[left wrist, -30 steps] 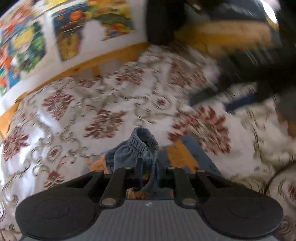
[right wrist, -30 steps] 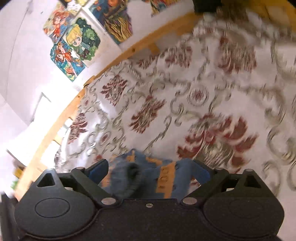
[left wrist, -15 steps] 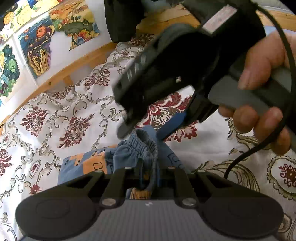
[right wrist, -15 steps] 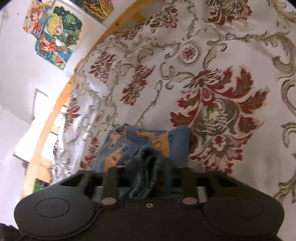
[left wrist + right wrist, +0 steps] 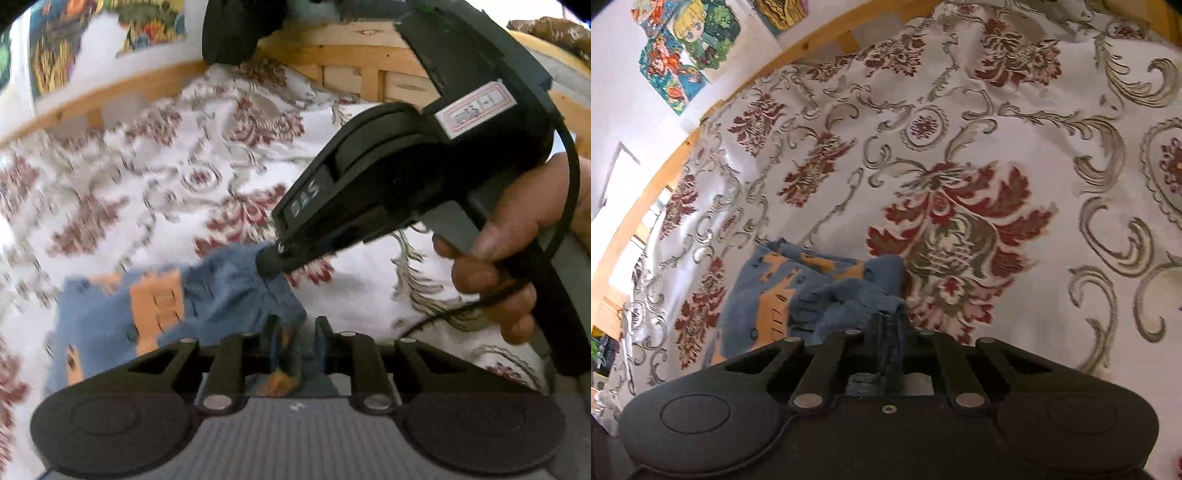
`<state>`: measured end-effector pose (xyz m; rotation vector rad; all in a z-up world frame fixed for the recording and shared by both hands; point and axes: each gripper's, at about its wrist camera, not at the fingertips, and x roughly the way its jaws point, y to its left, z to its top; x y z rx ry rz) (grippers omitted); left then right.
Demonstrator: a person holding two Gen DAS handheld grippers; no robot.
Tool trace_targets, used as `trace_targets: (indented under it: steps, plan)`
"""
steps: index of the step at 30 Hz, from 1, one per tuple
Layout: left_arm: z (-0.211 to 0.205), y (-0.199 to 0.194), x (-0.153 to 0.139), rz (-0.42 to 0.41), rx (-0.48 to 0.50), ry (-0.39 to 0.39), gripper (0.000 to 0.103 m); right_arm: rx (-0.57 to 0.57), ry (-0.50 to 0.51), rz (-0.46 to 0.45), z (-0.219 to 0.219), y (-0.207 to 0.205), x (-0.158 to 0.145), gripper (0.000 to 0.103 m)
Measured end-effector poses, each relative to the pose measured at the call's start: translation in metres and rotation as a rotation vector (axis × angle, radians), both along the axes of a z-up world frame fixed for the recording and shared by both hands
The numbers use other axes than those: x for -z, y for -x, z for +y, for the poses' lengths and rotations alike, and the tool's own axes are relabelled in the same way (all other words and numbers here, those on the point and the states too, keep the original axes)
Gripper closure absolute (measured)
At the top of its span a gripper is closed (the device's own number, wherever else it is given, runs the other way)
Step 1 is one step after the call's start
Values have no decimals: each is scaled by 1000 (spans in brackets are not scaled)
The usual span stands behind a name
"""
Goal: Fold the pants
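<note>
Floral bedspread (image 5: 1015,155) under blue pants (image 5: 812,291), wood frame (image 5: 354,55), posters (image 5: 683,48) behind.

Left gripper (image 5: 295,338): fingers drawn close together, pinching cloth, pointing forward and low.
Right gripper (image 5: 886,328): fingers closed tight on cloth; seen from the left, it angles down.
Right hand (image 5: 517,254): wrapped around its handle.

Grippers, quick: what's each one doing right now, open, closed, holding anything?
Left gripper: closed on the blue pants.
Right gripper: closed on the same pants, at a bunched edge.
</note>
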<state>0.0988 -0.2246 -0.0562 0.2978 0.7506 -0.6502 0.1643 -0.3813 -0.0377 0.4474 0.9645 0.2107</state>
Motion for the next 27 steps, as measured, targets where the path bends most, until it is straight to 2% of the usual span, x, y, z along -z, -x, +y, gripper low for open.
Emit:
trace_targets:
  steps: [4, 5, 6, 8, 9, 11, 14, 16, 18, 20, 22, 23, 25, 27]
  plan:
    - [20, 2, -2, 53, 26, 34, 73, 27, 45, -8, -2, 10, -4, 75]
    - [25, 4, -7, 55, 34, 33, 67, 29, 63, -31, 0, 14, -9, 68]
    - [32, 5, -12, 56, 39, 33, 63, 27, 82, -62, 3, 18, -15, 65]
    - [50, 7, -27, 45, 40, 32, 59, 21, 99, -120, 13, 24, -27, 54]
    - [62, 7, -35, 31, 24, 34, 54, 19, 94, -143, 20, 25, -31, 52]
    - [84, 5, -48, 11, -29, 43, 51, 2, 83, -176, 39, 27, -36, 52]
    - [119, -13, -54, 18, -148, 65, 51, -73, 171, -199, 76, 30, -33, 53]
    - [143, -28, -49, 46, -247, 119, 52, -130, 260, -193, 97, 33, -24, 55]
    - [162, -40, -34, 93, -309, 186, 55, -200, 392, -147, 114, 36, -6, 55]
    - [172, -50, -16, 183, -367, 193, 56, -268, 495, -140, 123, 43, 7, 55]
    - [175, -56, 1, 248, -404, 134, 49, -283, 527, -150, 125, 51, 8, 53]
    - [175, -57, 6, 267, -411, 103, 40, -263, 538, -142, 124, 53, 8, 40]
    - [178, -53, 9, 276, -421, 89, 36, -190, 540, -104, 114, 57, 11, 19]
    - [181, -48, 7, 274, -427, 83, 32, -123, 461, -92, 99, 60, 4, 19]
